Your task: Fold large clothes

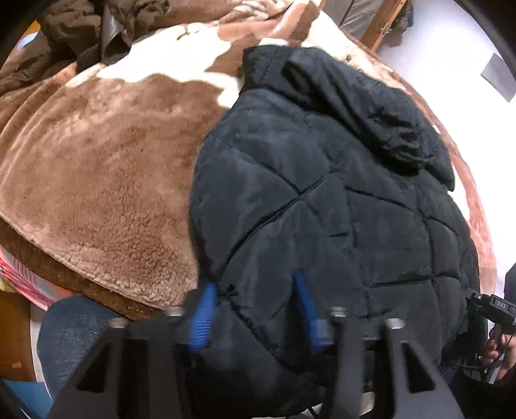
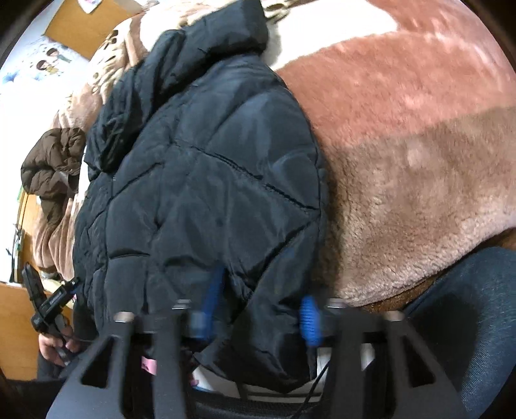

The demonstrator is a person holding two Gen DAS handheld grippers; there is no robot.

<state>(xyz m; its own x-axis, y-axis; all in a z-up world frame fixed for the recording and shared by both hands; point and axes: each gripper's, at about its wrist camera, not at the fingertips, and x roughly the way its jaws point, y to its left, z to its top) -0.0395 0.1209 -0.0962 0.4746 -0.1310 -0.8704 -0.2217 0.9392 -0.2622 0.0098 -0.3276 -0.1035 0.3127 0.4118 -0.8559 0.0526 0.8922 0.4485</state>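
Note:
A black quilted puffer jacket lies on a fuzzy brown-and-white blanket, hood at the far end. My left gripper straddles the jacket's near left hem, blue fingertips wide apart with fabric between them. In the right wrist view the same jacket fills the left half. My right gripper straddles the near right hem corner, blue fingertips apart with fabric between them. The right gripper also shows in the left wrist view, and the left gripper in the right wrist view.
A brown jacket is heaped at the bed's far left, also seen in the right wrist view. The blanket spreads right of the black jacket. The person's jeans-clad knee is at the bed's near edge. White wall and wooden furniture stand beyond.

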